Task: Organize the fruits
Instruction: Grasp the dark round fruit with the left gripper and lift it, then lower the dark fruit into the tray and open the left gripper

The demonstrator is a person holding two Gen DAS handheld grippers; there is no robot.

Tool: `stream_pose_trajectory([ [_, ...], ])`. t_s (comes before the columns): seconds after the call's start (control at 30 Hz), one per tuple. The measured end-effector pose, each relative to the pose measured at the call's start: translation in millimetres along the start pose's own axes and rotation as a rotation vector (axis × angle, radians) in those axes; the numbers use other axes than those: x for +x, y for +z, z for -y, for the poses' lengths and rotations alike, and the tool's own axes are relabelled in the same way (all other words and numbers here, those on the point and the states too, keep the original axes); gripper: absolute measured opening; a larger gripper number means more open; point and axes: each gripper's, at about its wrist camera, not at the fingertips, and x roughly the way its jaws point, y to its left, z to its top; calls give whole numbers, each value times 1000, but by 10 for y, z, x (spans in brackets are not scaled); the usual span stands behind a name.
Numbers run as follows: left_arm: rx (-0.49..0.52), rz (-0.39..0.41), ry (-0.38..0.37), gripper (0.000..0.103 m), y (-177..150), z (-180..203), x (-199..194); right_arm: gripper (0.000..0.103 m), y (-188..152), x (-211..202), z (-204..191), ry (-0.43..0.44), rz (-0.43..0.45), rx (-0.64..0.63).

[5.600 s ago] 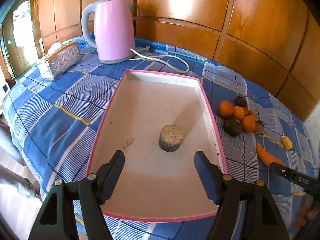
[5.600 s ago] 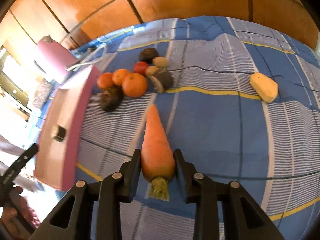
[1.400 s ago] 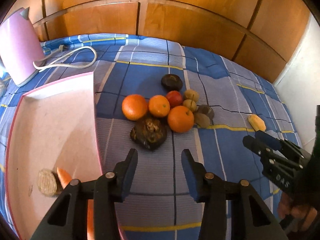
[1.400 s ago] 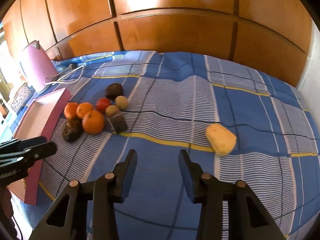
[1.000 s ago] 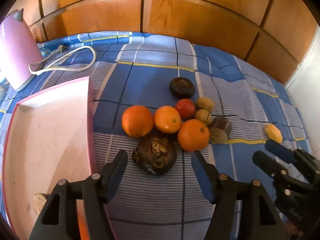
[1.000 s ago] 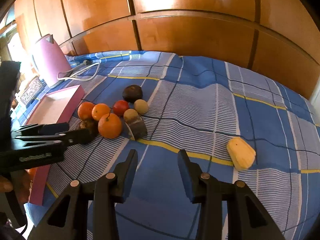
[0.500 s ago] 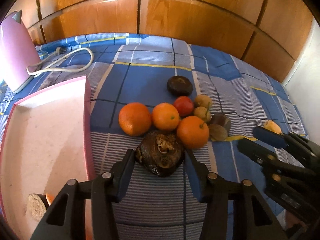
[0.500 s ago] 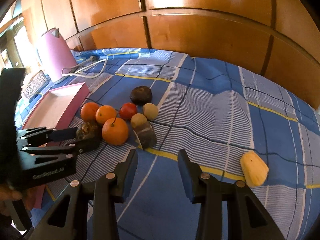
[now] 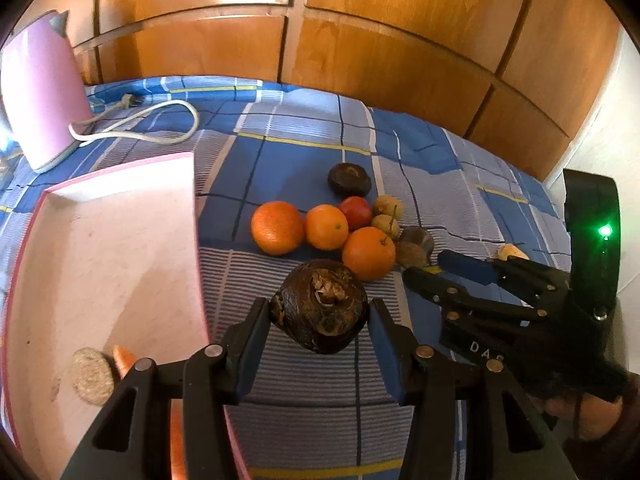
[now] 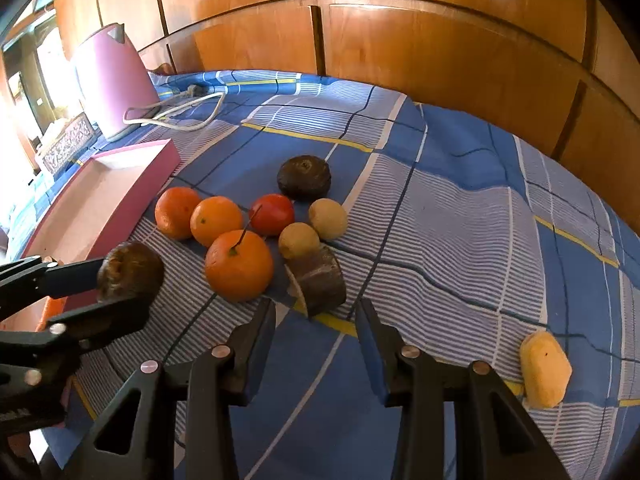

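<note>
My left gripper [image 9: 318, 312] is shut on a dark wrinkled round fruit [image 9: 320, 305] and holds it beside the pink tray [image 9: 112, 248]; the fruit also shows in the right wrist view [image 10: 130, 270]. Three oranges [image 9: 276, 227] [image 9: 326, 227] [image 9: 368, 253], a red fruit [image 9: 355, 212], two tan fruits [image 10: 327, 218] and dark fruits [image 10: 305, 178] lie clustered on the blue checked cloth. My right gripper [image 10: 316, 316] is open, just short of a brown cut piece [image 10: 318, 280]. The tray holds a carrot [image 9: 124, 360] and a grey disc [image 9: 92, 376].
A pink kettle [image 9: 38, 92] with a white cord [image 9: 140, 128] stands at the back left. A yellow piece [image 10: 545, 368] lies alone at the right. A silver box [image 10: 66, 142] sits beyond the tray. Wooden panels [image 9: 320, 40] back the table.
My left gripper closed on the dark wrinkled fruit. My right gripper moved closer to the fruit cluster, staying open. Earlier, the carrot went from my right gripper into the tray.
</note>
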Motion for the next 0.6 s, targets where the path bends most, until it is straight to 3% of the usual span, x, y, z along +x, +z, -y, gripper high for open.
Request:
stream_pose_trajectory([
  [0.33, -47, 54, 29, 50, -48, -247, -300, 36, -36, -213, -152, 58, 25, 15],
  [0.6, -106, 81, 65, 50, -61, -603, -536, 35, 51, -70, -392, 99, 5, 17],
])
